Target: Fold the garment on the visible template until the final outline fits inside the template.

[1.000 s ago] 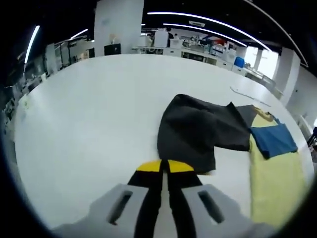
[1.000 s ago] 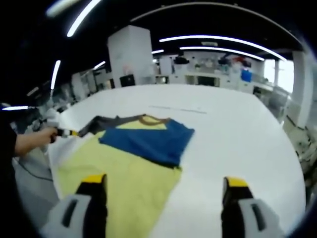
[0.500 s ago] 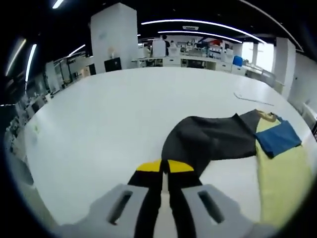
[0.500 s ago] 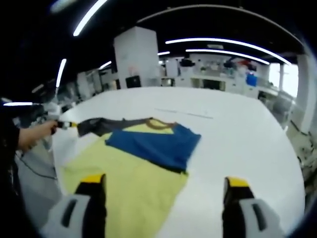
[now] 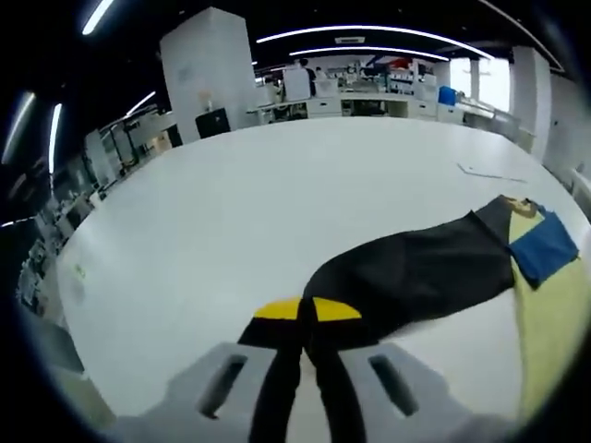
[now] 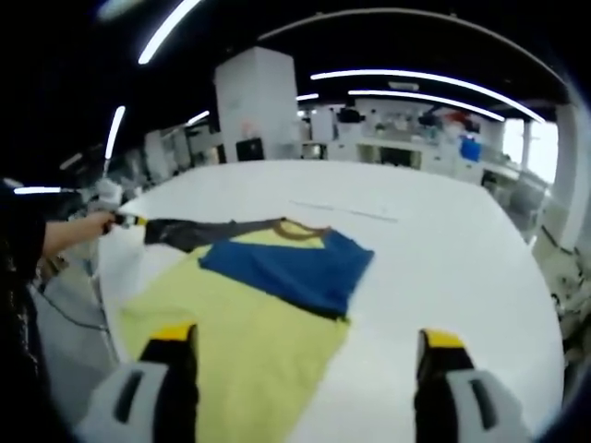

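Observation:
The garment has a yellow body point(image 6: 242, 325), a blue sleeve point(image 6: 288, 268) folded across it and a dark grey sleeve point(image 6: 185, 230). In the left gripper view the dark sleeve point(image 5: 416, 272) lies stretched long over the white table, from the jaws to the collar point(image 5: 519, 205). My left gripper point(image 5: 307, 310) is shut on the sleeve's end. The blue sleeve point(image 5: 545, 247) and yellow body point(image 5: 554, 323) lie at the right edge. My right gripper point(image 6: 307, 338) stands open above the yellow body's near part, holding nothing. The left gripper point(image 6: 129, 221) shows at the left, held by a person's hand point(image 6: 81, 233).
The white table point(image 5: 277, 185) stretches wide around the garment. A thin pale strip point(image 6: 346, 211) lies on the table beyond the collar. Desks, a white pillar point(image 6: 256, 106) and shelves stand far behind. The table's edge runs close to the left gripper's hand.
My left gripper has drawn the dark sleeve outward, away from the body, so it went from a bunched heap to a long straight band. The right gripper stays open and still.

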